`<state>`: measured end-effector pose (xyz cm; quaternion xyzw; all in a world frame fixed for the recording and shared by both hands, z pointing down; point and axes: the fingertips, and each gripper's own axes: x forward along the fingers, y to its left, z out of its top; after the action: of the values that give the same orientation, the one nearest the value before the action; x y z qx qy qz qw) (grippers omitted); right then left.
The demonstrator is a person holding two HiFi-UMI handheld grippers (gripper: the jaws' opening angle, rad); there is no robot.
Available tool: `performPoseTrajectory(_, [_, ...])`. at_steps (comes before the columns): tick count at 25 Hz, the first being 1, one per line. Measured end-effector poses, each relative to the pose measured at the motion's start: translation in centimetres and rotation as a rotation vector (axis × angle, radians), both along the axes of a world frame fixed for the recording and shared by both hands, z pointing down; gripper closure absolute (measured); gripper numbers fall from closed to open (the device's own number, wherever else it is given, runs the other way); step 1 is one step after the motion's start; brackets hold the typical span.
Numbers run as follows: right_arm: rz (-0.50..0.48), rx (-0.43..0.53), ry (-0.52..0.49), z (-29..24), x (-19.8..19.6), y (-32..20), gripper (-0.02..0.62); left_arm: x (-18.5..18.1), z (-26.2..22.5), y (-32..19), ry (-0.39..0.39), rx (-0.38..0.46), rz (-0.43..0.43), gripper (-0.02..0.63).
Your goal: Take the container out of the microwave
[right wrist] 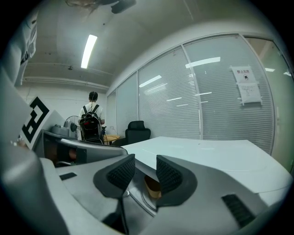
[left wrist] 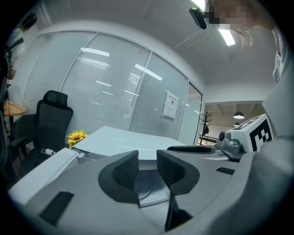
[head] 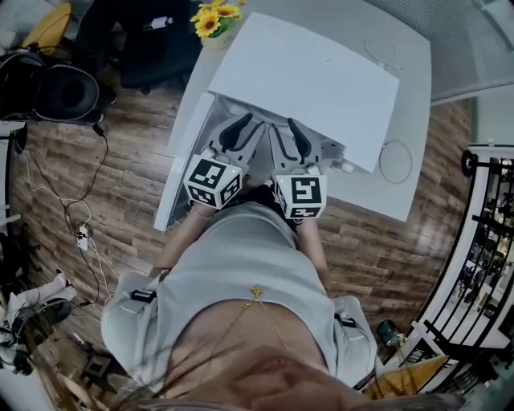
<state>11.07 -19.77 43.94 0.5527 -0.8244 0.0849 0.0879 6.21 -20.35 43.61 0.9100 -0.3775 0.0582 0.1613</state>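
Observation:
A white microwave point(head: 305, 80) stands on a white table point(head: 405, 189), its door point(head: 183, 152) swung out to the left. Both grippers are side by side at its opening, pointing inward. My left gripper point(head: 241, 127) is slightly open with nothing between its pads point(left wrist: 125, 170); past them lies the glass turntable point(left wrist: 149, 192). My right gripper point(head: 295, 130) is also slightly open and empty. Beyond its jaws point(right wrist: 145, 167), a tan container point(right wrist: 152, 187) sits on the turntable, mostly hidden by the right finger. In the head view the microwave top hides the container.
A vase of sunflowers point(head: 215, 18) stands at the table's far left corner, also seen beside the door point(left wrist: 76, 136). A black office chair point(left wrist: 53, 120) is left of the table. Glass partitions with blinds lie behind. A person with a backpack point(right wrist: 92, 120) stands far off.

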Motion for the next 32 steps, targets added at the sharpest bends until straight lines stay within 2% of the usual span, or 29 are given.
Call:
performPoseTrajectory(18, [0.072,-0.039,0.008,1.1,-1.5,-1.5,0.442,-1.1,1.2,-1.6,-0.015,-0.032,0.089,0.482])
performPoseTrajectory(32, [0.046,-0.136,0.062,5.0,-3.0,-1.3,0.462,-2.3,3.4,-1.5,-0.038,-0.075,0.106,0.483])
